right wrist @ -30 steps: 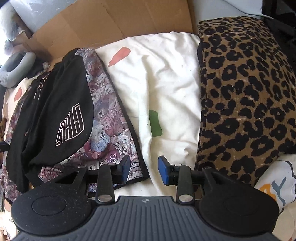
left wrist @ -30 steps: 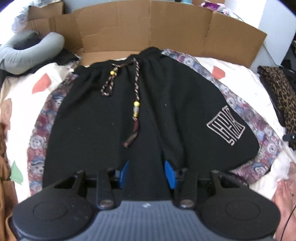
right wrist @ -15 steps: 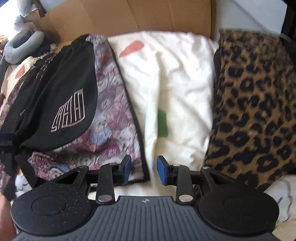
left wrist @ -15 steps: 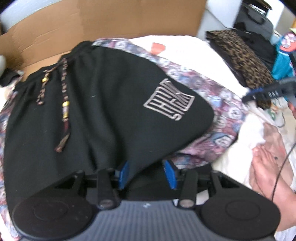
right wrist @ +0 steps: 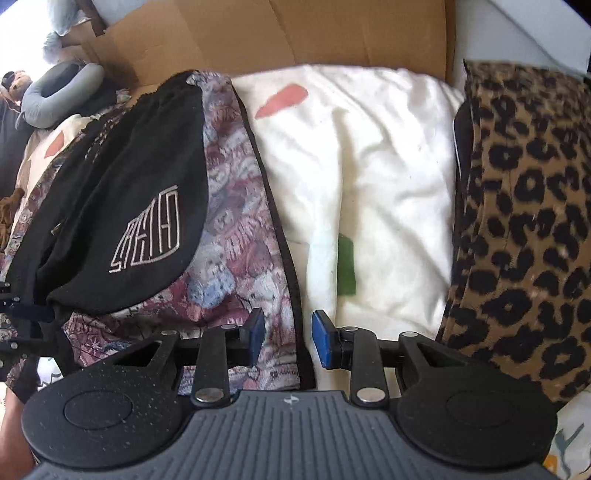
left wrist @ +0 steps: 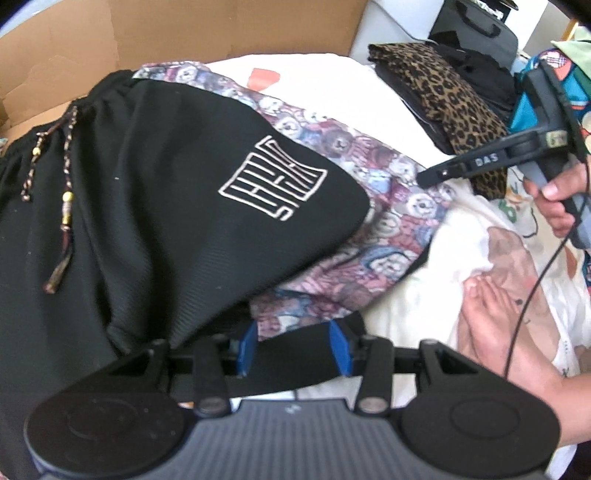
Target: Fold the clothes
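Black shorts (left wrist: 155,206) with a beaded drawstring and a white logo lie flat on a bear-patterned cloth (left wrist: 373,236). My left gripper (left wrist: 291,347) hovers low over the shorts' right leg hem. It is open, with black fabric showing between its blue pads, which do not press on it. My right gripper (right wrist: 288,338) is open too, and the patterned cloth's (right wrist: 240,236) black-trimmed edge runs between its pads. In the left wrist view the right gripper (left wrist: 436,175) shows at the right, held in a hand (left wrist: 554,206). The shorts (right wrist: 122,206) lie left in the right wrist view.
A folded leopard-print garment (right wrist: 524,221) lies at the right on the white sheet (right wrist: 369,166). Cardboard (right wrist: 295,33) stands along the back, and a grey neck pillow (right wrist: 55,92) sits at the far left. A person's bare foot (left wrist: 495,295) rests on the sheet.
The left wrist view has swung right, from the shorts' middle to their right leg hem, and the right gripper has come into sight. The right gripper sank toward the patterned cloth's edge.
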`<action>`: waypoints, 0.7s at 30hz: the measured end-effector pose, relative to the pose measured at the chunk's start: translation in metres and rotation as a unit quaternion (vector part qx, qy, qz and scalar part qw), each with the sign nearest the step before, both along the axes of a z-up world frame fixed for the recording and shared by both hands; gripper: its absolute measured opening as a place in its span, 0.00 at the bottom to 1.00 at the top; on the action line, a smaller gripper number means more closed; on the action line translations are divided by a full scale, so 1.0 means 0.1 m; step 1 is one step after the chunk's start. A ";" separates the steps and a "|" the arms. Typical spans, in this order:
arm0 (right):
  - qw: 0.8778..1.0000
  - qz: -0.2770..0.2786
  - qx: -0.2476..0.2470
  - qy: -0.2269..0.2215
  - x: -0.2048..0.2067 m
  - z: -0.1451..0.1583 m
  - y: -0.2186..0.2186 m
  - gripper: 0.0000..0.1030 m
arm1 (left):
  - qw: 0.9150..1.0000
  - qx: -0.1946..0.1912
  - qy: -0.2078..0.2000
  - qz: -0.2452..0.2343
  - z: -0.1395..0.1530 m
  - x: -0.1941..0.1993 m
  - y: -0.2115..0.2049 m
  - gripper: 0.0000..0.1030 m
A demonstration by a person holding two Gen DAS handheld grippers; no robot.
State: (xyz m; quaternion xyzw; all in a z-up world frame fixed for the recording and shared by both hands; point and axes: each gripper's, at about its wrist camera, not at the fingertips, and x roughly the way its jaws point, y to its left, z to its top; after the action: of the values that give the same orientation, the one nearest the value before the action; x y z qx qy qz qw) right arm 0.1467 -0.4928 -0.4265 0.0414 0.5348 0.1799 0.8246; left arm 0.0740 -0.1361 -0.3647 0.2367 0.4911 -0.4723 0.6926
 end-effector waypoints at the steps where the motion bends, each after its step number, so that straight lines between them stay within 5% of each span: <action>1: 1.000 -0.003 0.005 0.006 -0.01 -0.02 -0.02 0.35 | 1.000 -0.001 0.003 -0.001 -0.01 -0.02 -0.01 0.45; 6: 0.999 -0.009 0.030 0.030 -0.09 -0.09 -0.08 0.34 | 1.000 0.004 -0.002 -0.010 -0.05 -0.11 -0.03 0.48; 9: 0.998 -0.017 0.044 0.038 -0.10 -0.11 -0.11 0.22 | 1.000 0.006 0.000 -0.008 -0.07 -0.13 -0.04 0.48; 14: 0.996 -0.035 0.061 0.048 -0.08 -0.14 -0.18 0.16 | 1.000 0.006 0.000 -0.009 -0.09 -0.19 -0.06 0.48; 21: 0.996 -0.039 0.066 0.051 -0.07 -0.17 -0.23 0.15 | 0.999 0.023 -0.010 -0.024 -0.14 -0.31 -0.09 0.47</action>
State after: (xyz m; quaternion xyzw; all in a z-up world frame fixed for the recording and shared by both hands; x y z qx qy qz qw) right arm 0.1392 -0.5162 -0.4433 0.1256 0.5612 0.1801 0.7981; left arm 0.0431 -0.1450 -0.3792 0.2695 0.4890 -0.4750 0.6802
